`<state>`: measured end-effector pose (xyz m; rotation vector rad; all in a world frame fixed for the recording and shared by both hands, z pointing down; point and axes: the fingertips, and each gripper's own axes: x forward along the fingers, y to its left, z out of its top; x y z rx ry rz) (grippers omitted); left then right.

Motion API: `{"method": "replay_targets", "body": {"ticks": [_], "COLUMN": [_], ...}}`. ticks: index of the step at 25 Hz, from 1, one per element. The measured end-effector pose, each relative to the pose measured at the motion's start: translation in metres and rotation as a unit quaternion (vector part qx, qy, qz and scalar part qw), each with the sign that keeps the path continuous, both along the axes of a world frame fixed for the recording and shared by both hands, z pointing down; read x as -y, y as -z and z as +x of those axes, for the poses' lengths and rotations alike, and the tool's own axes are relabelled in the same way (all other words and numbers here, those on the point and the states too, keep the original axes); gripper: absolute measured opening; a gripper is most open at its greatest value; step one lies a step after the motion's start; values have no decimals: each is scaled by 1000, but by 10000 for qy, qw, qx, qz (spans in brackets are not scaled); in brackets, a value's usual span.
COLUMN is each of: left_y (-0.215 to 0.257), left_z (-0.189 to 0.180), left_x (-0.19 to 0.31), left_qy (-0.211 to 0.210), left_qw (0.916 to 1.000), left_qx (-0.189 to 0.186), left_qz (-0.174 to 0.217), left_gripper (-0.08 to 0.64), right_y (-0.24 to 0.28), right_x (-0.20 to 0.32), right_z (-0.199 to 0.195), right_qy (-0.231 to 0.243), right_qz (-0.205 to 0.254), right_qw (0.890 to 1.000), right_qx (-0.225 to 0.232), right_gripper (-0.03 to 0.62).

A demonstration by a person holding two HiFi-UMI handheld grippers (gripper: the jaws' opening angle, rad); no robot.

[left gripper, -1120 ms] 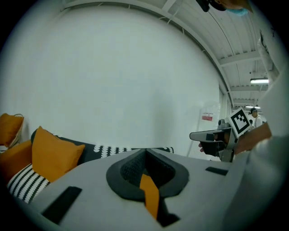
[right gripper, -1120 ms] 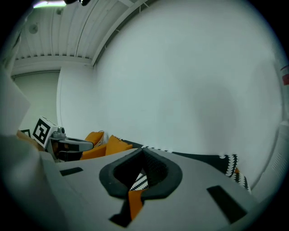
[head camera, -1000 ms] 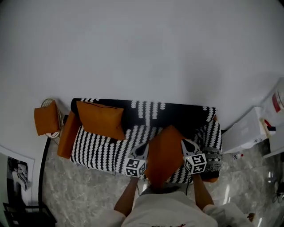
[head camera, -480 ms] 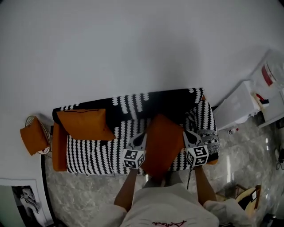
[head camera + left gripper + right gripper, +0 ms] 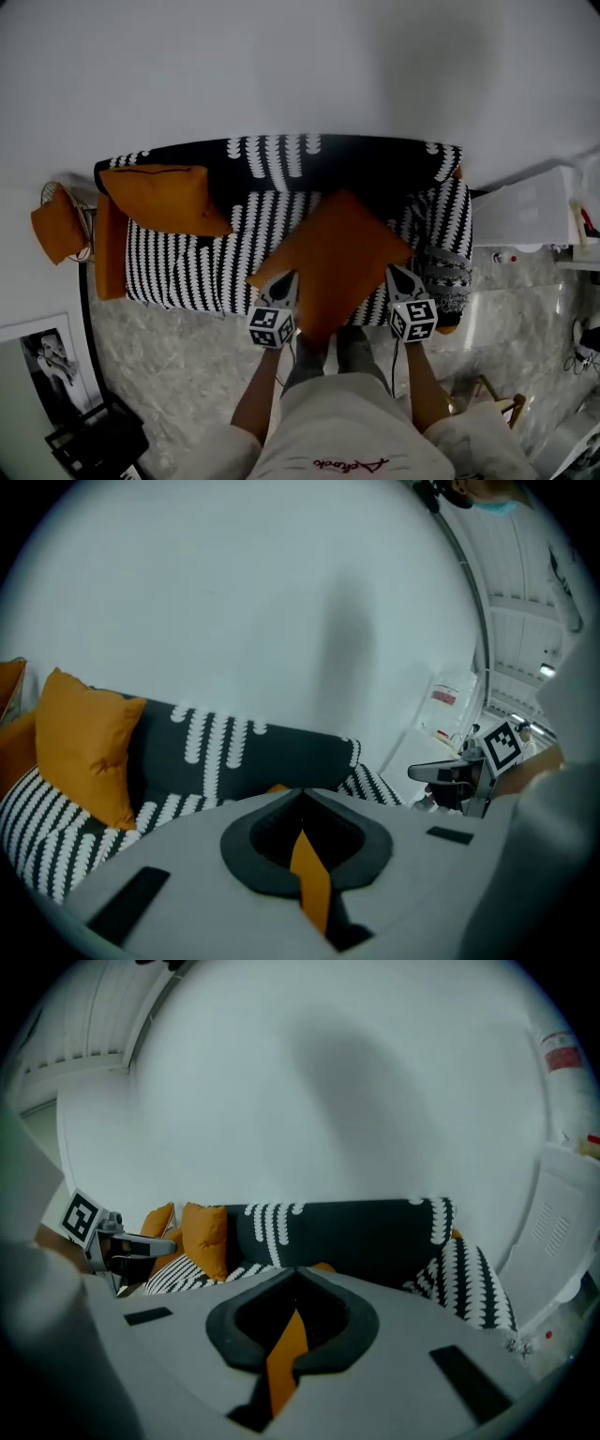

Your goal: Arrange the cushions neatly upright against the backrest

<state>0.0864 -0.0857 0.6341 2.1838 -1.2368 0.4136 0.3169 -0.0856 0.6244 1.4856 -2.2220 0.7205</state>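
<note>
An orange cushion [image 5: 333, 258] hangs over the middle of the black-and-white striped sofa [image 5: 187, 267], tilted like a diamond. My left gripper [image 5: 285, 281] is shut on its near left edge and my right gripper [image 5: 395, 276] on its near right edge. In each gripper view a strip of orange fabric is pinched in the jaws [image 5: 309, 878] [image 5: 284, 1354]. A second orange cushion [image 5: 159, 199] leans against the backrest [image 5: 366, 164] at the sofa's left end, also seen in the left gripper view [image 5: 84, 747] and the right gripper view [image 5: 202, 1237].
A grey patterned cushion [image 5: 448, 277] lies at the sofa's right end. A third orange cushion [image 5: 56, 225] sits in a wire basket left of the sofa. A white cabinet [image 5: 530, 220] stands to the right. A framed picture [image 5: 42, 361] lies on the marble floor.
The held cushion now shows broader and reaches farther over the seat toward the backrest. The head view has swung, so the sofa lies higher in the picture. Both grippers keep their hold.
</note>
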Motion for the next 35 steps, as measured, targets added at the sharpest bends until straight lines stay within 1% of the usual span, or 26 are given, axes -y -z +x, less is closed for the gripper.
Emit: {"method": "replay_targets", "body": {"ticks": [4,8,13,19,21,23,24,25,26,27,28,29,31,33,35], "left_y": [-48,-87,-112,-129,-136,-145,-151,-159,-167,-176,-186,-196,-217,-236,-252], "left_z": [-8,-11,-18,-21,-21,-23,-24,-27,-32,-38,-44,-51,-64,-73,-78], "left_x": [-19,-30,-43,-40,-39,-39,-40,-41,-44,-48,-53,-59,-75,-92,-108], "left_qy": [236,364,531,624,681,747,801,889,1007,1129,1245,1360,1574,1633,1549], "left_qw": [9984,9961,9929,9908,9898,9878,9860,9835,9805,9770,9733,9691,9590,9496,9423], "left_qx": [96,156,163,158,116,-12,-98,-162,-174,-139,-68,24,190,333,437], "left_qz": [-503,-790,-1054,-1191,-1249,-1366,-1458,-1566,-1680,-1802,-1928,-2057,-2347,-2653,-2935], "left_gripper": [29,29,29,29,31,42,133,247,304,346,360,379,390,399,403], "right_y": [-49,-90,-115,-130,-138,-150,-158,-168,-178,-189,-200,-211,-231,-249,-269], "right_x": [-11,-11,-2,18,26,35,40,45,50,56,61,67,79,93,102], "right_z": [0,-2,-3,1,4,4,4,4,5,7,10,13,19,25,29], "right_qy": [207,382,510,539,556,557,547,523,487,453,438,443,486,559,653], "right_qz": [-480,-755,-909,-934,-953,-1031,-1110,-1213,-1324,-1438,-1554,-1666,-1847,-1995,-2277], "right_qw": [9986,9964,9945,9940,9936,9928,9921,9911,9899,9885,9868,9849,9813,9776,9702], "right_qx": [19,16,-44,-173,-236,-256,-215,-156,-111,-94,-103,-131,-225,-378,-514], "right_gripper": [26,27,26,26,28,29,59,230,308,318,345,356,387,425,485]}}
